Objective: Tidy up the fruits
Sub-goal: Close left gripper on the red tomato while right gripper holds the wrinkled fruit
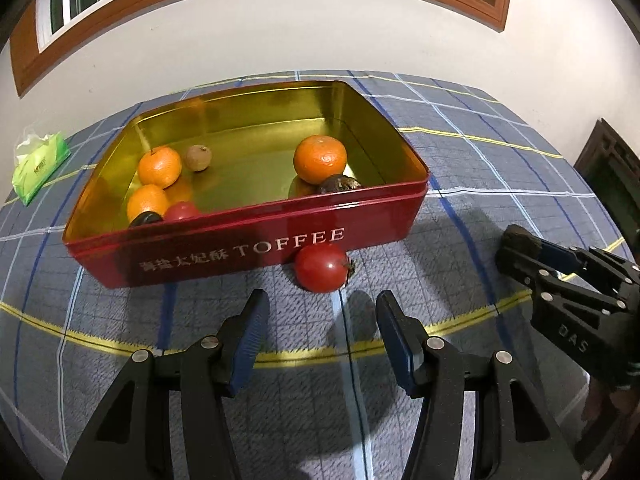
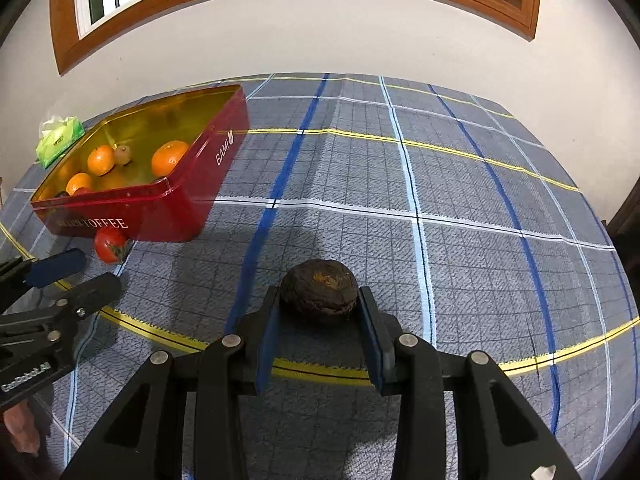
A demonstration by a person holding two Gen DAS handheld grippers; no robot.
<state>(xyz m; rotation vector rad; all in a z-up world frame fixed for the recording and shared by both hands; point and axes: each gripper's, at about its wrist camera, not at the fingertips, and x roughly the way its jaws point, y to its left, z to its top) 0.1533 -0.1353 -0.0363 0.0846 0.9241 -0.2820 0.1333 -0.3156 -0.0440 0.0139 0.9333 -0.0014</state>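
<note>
tomato against tin, tissues beyond

Checked cloth bears tin, tomato, perhaps tissues.

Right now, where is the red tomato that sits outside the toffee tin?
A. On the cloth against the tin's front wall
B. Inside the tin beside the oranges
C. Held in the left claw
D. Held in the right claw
A: the tomato rests on the checked cloth against the front wall of the tin, ahead of the empty left claw.
</note>
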